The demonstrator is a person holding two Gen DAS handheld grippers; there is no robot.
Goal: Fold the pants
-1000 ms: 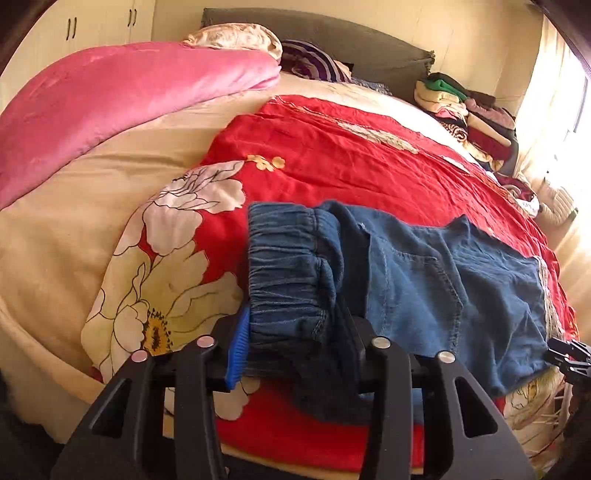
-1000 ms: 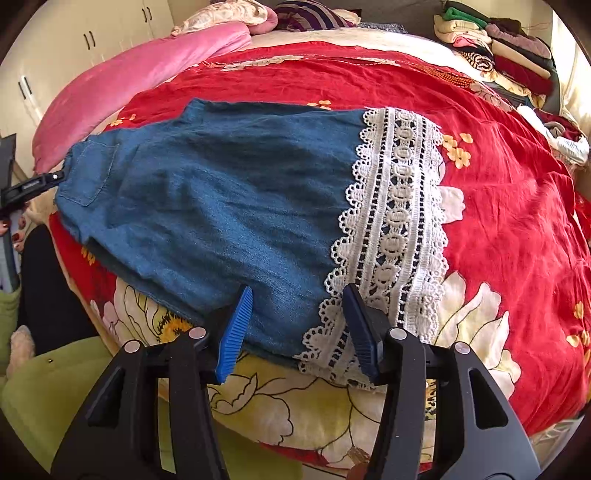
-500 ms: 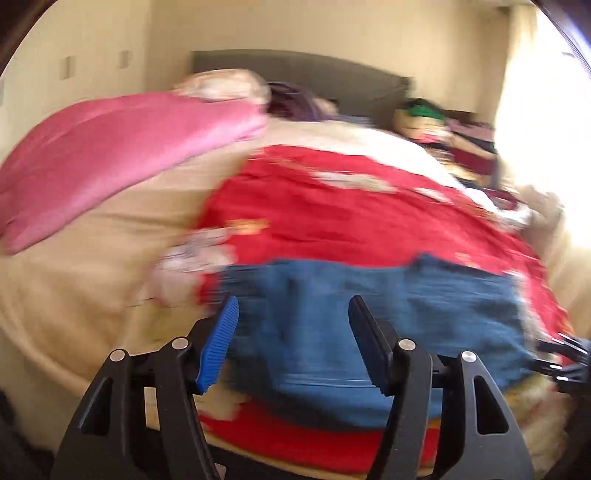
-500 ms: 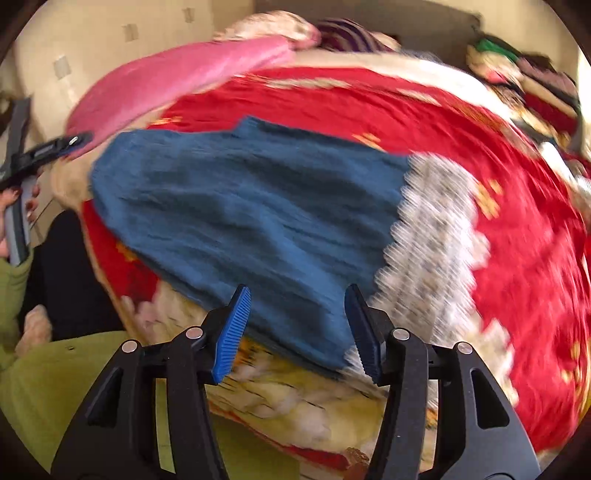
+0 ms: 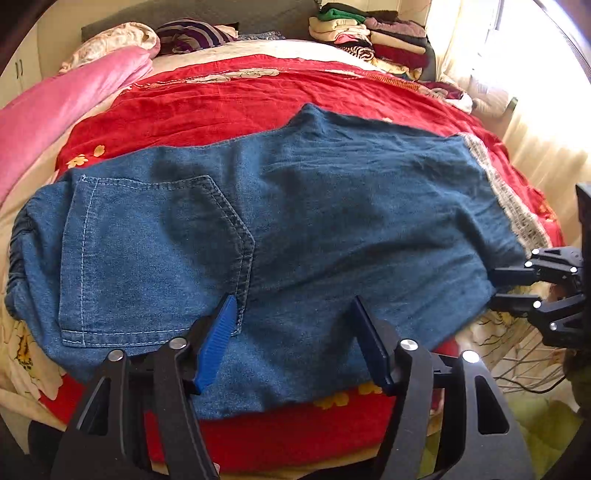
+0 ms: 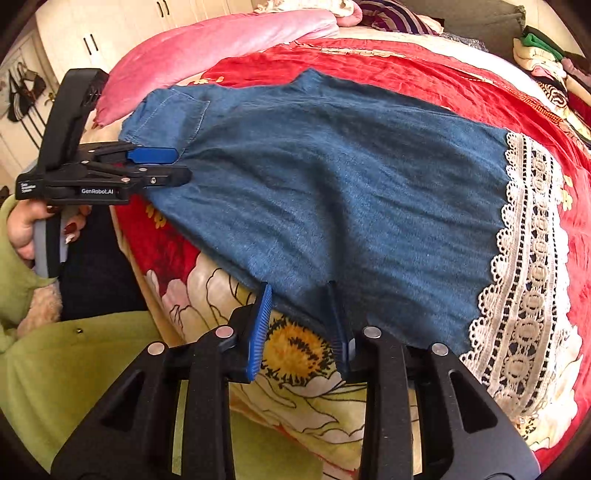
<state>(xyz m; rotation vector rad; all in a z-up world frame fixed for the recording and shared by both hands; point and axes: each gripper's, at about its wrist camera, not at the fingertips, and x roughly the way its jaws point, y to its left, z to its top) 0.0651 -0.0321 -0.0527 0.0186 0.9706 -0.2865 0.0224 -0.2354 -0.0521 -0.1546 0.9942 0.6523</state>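
Note:
Blue denim pants (image 5: pixel 332 221) lie flat across the red flowered bedspread (image 5: pixel 258 99), with the back pocket (image 5: pixel 147 251) at the left and a white lace hem (image 6: pixel 524 258) at the right. My left gripper (image 5: pixel 291 314) hovers over the pants' near edge beside the pocket; its jaws are opening, with denim lying under the gap and no pad pressing. In the right wrist view the left gripper (image 6: pixel 181 166) shows from the side. My right gripper (image 6: pixel 299 295) is closing around the near denim edge left of the lace, its pads still apart. It also shows at the right, right gripper (image 5: pixel 495 288).
A pink quilt (image 5: pixel 55 107) lies along the bed's left side, with pillows (image 5: pixel 192 35) at the headboard. A stack of folded clothes (image 5: pixel 373 37) sits at the far right corner. A person's hand (image 6: pixel 26 229) and green sleeve (image 6: pixel 74 369) are near the bed's front edge.
My left gripper let go of the bunched waistband, opened and slid right along the near edge; the pants now lie flat. My right gripper shifted left off the lace and its jaws narrowed.

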